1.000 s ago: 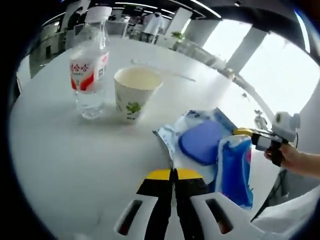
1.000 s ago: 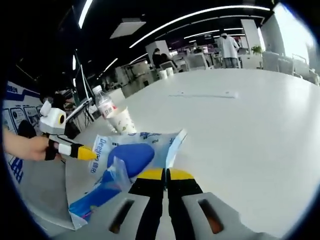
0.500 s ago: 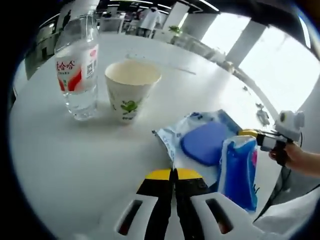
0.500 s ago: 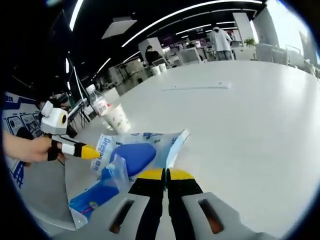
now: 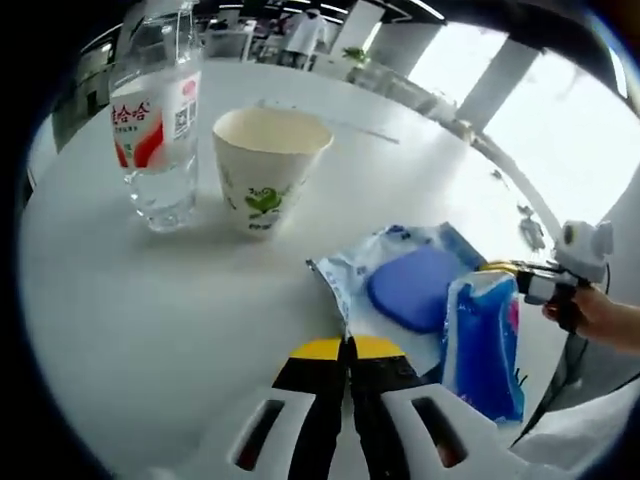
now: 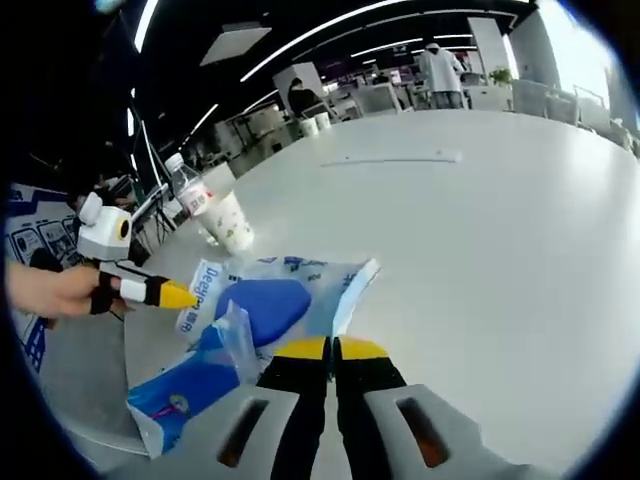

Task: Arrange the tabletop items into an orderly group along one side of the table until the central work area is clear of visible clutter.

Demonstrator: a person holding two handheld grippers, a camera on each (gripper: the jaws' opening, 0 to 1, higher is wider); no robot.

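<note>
Fingers pressed together on both sides, nothing pinched: left gripper (image 5: 347,350) and right gripper (image 6: 331,349) each show yellow tips touching over bare bench (image 5: 150,310).

Just ahead of both tips: wet-wipe pack (image 5: 410,285), soft film pouch with a blue flip lid, lying flat near the bench edge. Beside it and touching, a blue foil packet (image 5: 485,345), standing partly up and crinkled. Both look light and floppy, slippery film; judgement: pinch a sealed end seam or corner, not the middle, or just push them flat along the bench.

Further out, toward the far side: paper cup (image 5: 268,165), upright, open, looks empty from here. Light, thin wall, crushes easily; grip low with light squeeze, or nudge at the base.

Just beside the cup, apart from it: water bottle (image 5: 155,125), clear plastic, red-white label, upright. Water level unclear. Heaviest item, tall and tippy; take it at the labelled waist.
</note>
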